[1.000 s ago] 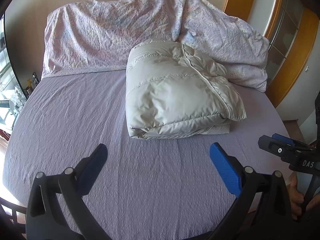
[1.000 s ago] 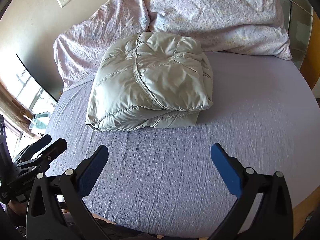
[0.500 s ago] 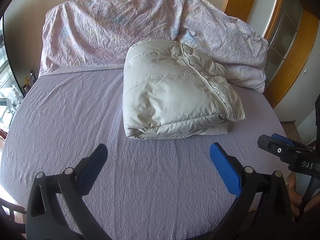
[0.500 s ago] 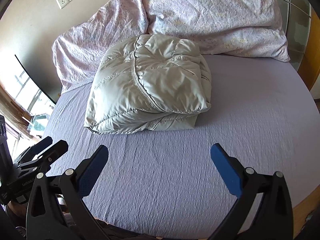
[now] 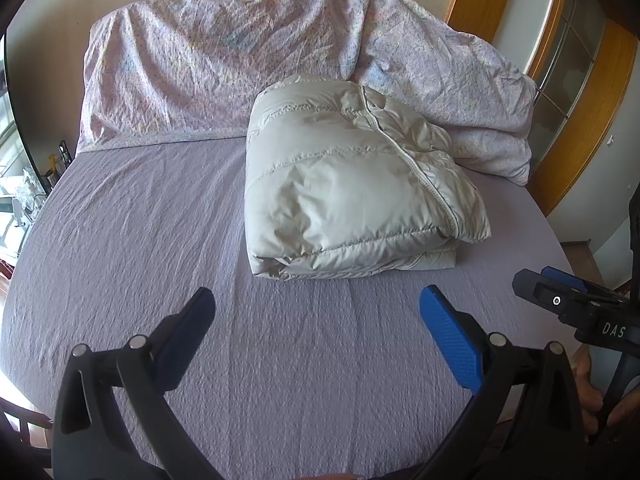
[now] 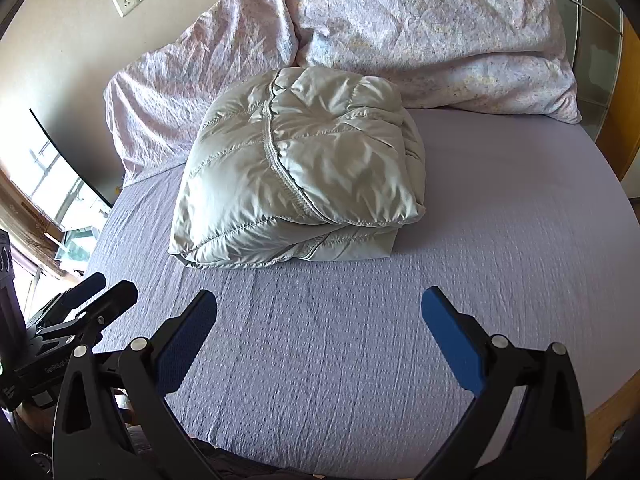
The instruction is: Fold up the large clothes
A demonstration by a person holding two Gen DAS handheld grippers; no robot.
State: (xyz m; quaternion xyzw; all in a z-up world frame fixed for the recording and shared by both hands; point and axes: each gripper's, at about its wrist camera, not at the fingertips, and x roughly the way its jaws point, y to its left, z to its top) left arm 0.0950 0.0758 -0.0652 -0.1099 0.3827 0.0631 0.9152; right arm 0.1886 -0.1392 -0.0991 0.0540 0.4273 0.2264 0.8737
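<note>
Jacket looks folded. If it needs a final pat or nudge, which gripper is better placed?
Roughly even, slight edge to the left gripper: the folded jacket sits just ahead of it, a bit right of centre. The right gripper sees it offset leftward. Both are open, empty and short of the jacket on the bedsheet.

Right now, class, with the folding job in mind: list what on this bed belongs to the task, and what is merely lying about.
Belongs to the job:
- folded grey puffer jacket, lying on the bed
- left gripper, jaws open
- right gripper, jaws open

Just lying about:
- two floral pillows at the head of the bed
- lilac bedsheet
- wall socket
</note>
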